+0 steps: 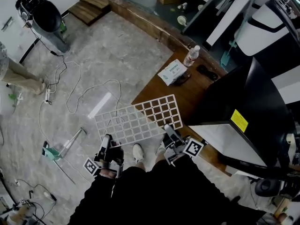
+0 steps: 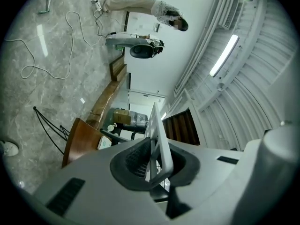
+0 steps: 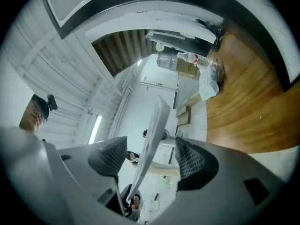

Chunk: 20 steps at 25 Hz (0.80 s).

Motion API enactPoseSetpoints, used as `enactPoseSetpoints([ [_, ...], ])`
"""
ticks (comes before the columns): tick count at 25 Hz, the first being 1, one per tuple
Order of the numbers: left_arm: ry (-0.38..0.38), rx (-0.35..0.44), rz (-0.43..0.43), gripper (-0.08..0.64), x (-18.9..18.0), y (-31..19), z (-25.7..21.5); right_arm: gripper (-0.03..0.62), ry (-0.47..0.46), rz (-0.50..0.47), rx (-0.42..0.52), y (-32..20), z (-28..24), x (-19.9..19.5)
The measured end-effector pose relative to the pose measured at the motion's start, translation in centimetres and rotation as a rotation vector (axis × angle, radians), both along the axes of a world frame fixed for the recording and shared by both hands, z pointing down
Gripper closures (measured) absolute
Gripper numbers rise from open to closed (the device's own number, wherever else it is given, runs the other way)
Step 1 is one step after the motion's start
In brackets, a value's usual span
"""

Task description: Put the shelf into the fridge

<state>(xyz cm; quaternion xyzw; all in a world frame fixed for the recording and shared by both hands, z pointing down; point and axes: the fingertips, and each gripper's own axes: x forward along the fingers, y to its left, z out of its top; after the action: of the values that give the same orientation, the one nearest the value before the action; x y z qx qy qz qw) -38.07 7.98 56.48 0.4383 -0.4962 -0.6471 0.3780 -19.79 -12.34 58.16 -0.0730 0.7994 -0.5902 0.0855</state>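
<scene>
Here the left tongs (image 1: 108, 139) pinch the shelf (image 1: 138, 118) by its near edge, while the right tongs (image 1: 167, 127) stand spread around that edge, seemingly ready to clamp for a two-handed carry toward the fridge (image 1: 248, 102) on their right.

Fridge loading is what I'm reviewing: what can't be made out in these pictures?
Fridge inside: head view shows only its dark top and a pale face.
Right tool: jaws apart around the shelf; right gripper view leaves unclear whether it rests on a pad.
Packet print: head view, too small.
</scene>
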Motion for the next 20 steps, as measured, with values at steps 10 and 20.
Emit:
enactPoseSetpoints([
  [10,-0.034,0.011,0.084,0.523,-0.1,1.7,-3.1,0.459,-0.072,0.040,0.034,1.1,-4.2,0.5],
  [20,-0.029,0.059,0.219,0.523,2.0,0.9,-4.5,0.549,-0.113,0.263,-0.014,1.9,-5.6,7.4],
])
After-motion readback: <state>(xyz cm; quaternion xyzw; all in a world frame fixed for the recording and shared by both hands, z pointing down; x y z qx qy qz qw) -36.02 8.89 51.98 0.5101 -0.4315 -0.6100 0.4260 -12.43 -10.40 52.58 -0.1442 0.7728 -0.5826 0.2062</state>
